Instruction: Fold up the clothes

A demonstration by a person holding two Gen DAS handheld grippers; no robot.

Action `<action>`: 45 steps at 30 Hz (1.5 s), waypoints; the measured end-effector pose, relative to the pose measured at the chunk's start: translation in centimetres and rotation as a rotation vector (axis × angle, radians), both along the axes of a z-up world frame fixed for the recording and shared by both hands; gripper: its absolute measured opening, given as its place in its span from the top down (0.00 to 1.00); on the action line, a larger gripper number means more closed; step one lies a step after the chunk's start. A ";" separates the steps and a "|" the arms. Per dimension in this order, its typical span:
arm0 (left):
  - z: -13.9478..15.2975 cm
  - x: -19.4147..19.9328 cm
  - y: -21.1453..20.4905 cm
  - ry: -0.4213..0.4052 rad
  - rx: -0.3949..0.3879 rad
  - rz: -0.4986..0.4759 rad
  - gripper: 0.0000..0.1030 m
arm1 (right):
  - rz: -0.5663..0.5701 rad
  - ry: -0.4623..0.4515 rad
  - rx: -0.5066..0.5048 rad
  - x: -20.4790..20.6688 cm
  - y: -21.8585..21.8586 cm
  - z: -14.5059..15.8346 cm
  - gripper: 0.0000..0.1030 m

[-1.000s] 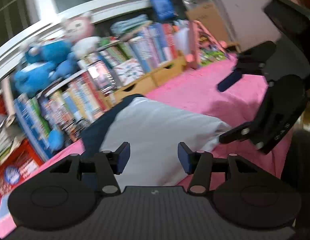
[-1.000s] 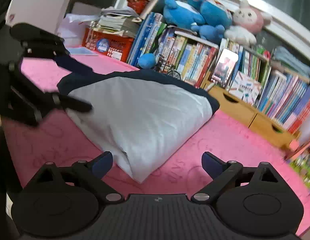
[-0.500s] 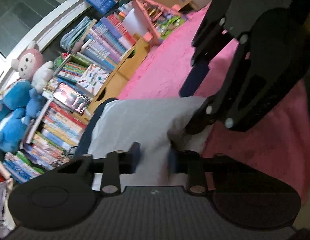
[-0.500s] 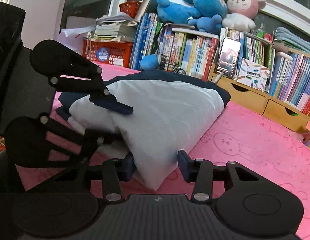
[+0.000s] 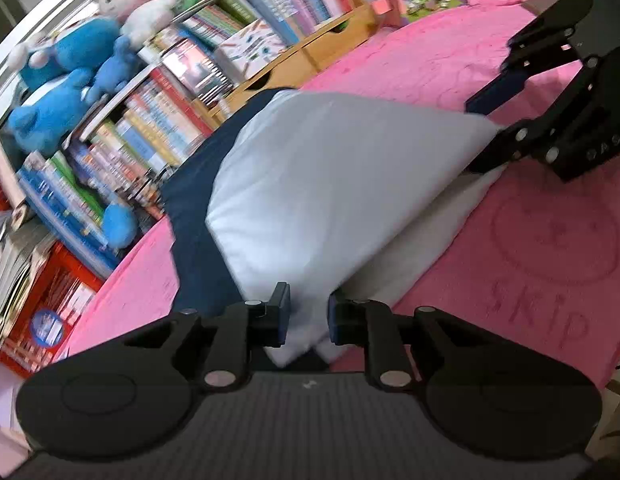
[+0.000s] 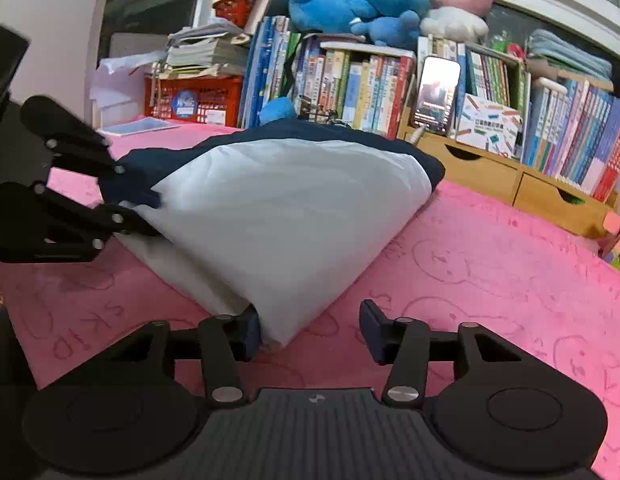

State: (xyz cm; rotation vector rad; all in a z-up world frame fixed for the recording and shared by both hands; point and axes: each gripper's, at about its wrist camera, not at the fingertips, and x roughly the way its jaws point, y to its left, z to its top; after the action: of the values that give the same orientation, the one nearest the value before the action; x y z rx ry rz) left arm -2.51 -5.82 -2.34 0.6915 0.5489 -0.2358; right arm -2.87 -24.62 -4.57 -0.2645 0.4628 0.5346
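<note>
Folded white and navy garment [image 5: 330, 184] lies on the pink cloth [image 5: 550, 240], w/ bookshelves [image 6: 350, 80] behind. Left gripper [image 5: 308, 316] tilts down at the near corner, jaws nearly together w/ the white corner pinched between the pads. Right gripper [image 6: 308, 330] also angled down at the other corner; its jaws are opening, fabric touching only the left pad, right pad well clear over the cloth.
</note>
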 end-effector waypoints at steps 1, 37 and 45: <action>0.0 0.0 0.5 -0.002 0.002 0.028 0.81 | -0.006 0.004 0.006 0.1 -0.2 0.0 0.49; 5.7 1.9 3.2 -0.068 -0.564 0.191 0.39 | -0.072 -0.083 -0.038 -0.7 3.3 0.1 0.28; 1.7 2.4 5.8 0.091 -0.441 0.337 0.37 | -0.205 0.041 0.073 0.6 -0.7 -0.6 0.49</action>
State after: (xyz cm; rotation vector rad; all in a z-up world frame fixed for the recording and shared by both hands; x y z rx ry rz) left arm -0.06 -0.01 -0.61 0.1561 0.6641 -0.0670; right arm -2.28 -25.27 -5.17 -0.1345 0.5025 0.3558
